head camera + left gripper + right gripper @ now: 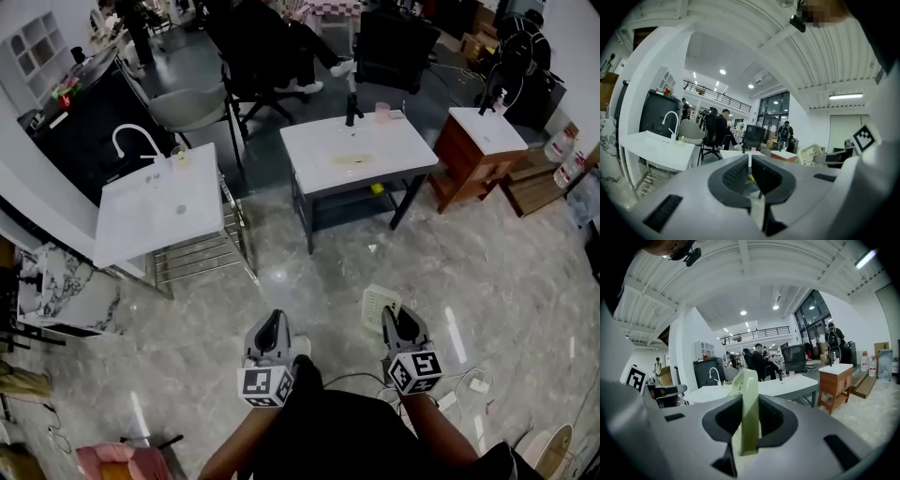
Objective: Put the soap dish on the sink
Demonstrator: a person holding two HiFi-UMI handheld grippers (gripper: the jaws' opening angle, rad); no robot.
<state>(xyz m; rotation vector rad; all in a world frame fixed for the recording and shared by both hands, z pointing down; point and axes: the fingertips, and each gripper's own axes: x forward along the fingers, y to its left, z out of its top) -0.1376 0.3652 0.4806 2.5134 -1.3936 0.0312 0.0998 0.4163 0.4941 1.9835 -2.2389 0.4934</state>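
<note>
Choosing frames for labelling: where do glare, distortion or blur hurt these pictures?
Head view: bright glare streaks on the glossy grey marble floor. Right gripper view: fisheye bends straight lines, corners go black, and the close pale green plastic soap dish looks soft. Left gripper view: same bending.

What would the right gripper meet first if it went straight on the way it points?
Nothing close: bare floor lies ahead of the right gripper, shut on the soap dish. Beyond, probably the middle sink with the black faucet; depth unclear.
</note>
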